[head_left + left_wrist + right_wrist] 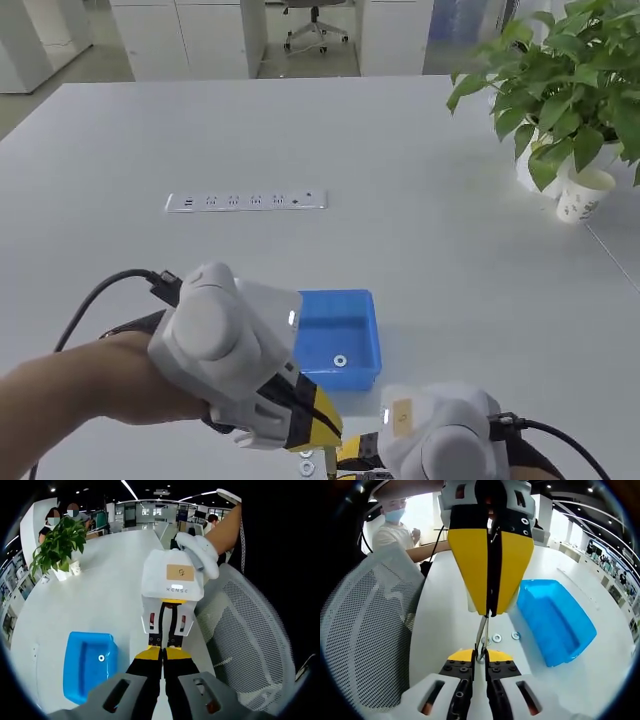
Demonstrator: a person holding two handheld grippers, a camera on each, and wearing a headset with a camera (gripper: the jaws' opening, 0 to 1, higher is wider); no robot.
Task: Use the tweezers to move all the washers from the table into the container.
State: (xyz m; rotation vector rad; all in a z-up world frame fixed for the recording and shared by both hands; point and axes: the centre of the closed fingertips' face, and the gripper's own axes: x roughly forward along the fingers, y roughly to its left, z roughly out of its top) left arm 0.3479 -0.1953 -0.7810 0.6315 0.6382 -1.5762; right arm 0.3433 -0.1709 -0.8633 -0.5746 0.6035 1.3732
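Thin metal tweezers span the short gap between my two grippers, which point tip to tip near the table's front edge. My left gripper is shut on their upper end. Shut on the lower end is my right gripper. In the head view the left gripper comes in from the left and the right gripper from the bottom. The blue container sits just beyond them with one washer inside. Loose washers lie on the table under the tweezers, beside the container.
A white power strip lies mid-table. A potted plant and a paper cup stand at the far right. A white mesh chair is behind the table's front edge, and a masked person sits beyond it.
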